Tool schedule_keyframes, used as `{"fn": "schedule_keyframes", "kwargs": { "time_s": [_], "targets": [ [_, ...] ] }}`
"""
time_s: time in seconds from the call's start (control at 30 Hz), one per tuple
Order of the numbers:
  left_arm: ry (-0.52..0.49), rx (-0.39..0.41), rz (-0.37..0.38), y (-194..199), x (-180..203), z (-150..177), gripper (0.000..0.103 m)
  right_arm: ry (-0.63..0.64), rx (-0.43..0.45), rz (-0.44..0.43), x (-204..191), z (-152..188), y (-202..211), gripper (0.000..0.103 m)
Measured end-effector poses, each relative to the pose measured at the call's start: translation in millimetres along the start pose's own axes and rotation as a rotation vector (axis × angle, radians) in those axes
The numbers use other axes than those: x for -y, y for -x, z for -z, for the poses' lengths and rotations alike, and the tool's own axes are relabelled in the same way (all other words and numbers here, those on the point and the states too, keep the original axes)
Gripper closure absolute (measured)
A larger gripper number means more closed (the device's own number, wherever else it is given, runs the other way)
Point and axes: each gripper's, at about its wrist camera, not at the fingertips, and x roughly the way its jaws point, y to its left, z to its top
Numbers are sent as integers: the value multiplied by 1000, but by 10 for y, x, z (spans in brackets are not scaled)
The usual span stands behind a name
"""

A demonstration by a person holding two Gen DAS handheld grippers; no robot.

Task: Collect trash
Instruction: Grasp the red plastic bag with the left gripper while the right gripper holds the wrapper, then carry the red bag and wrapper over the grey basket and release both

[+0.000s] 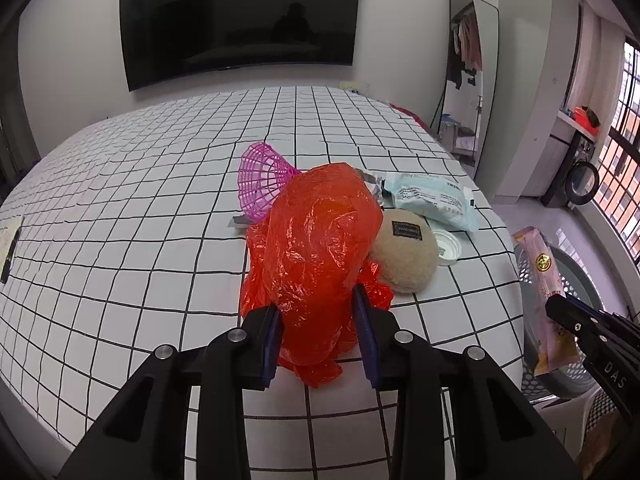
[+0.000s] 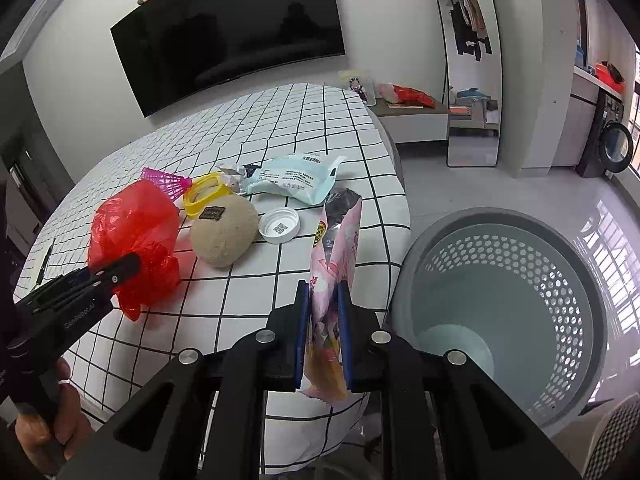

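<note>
1. Left wrist view: the left gripper [image 1: 318, 334] is clenched on a crumpled red plastic bag [image 1: 320, 236], its two blue pads pressing in on the bag's near end. The bulk of the bag bulges up ahead of the fingers over the checked tablecloth [image 1: 140, 208]. The low, near-end grip is probably meant to gather the loose film so it comes away in one piece. Just beyond the bag lie a pink mesh cone [image 1: 262, 178], a beige pouch [image 1: 408, 254] touching the bag's right side, a white lid [image 1: 447, 246] and a pale blue packet [image 1: 432, 198]. At the right edge the right gripper [image 1: 560, 312] holds a pink wrapper [image 1: 546, 292] over a grey basket [image 1: 576, 384].

2. Right wrist view: the right gripper [image 2: 323, 332] grasps the pink wrapper [image 2: 336, 272] upright between its pads. It sits at the table's edge, just beside the perforated grey basket [image 2: 520, 300] on the floor, which looks nearly bare inside. That suits a short carry rightward and a drop. On the table the left gripper [image 2: 120, 272] pinches the red plastic bag [image 2: 132, 236]. A yellow ring [image 2: 206, 196], the beige pouch [image 2: 224, 236], the white lid [image 2: 279, 225] and the pale blue packet [image 2: 296, 180] remain uncollected, so much of the trash is yet to go.
</note>
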Motion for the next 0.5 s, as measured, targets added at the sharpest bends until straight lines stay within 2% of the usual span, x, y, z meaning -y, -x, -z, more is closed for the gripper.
{"fn": "schedule_keyframes", "kwargs": {
  "time_s": [0.2,0.33,0.5],
  "targets": [
    [-65,65,30,298,259,-108,70,-33,16,18,186,24,144,90],
    [-125,92,96,402,608,-169,70,-64,32,45,381,36,267,90],
    [-216,78,200,359,1142,-192,70,-122,47,93,754,85,428,90]
  ]
}}
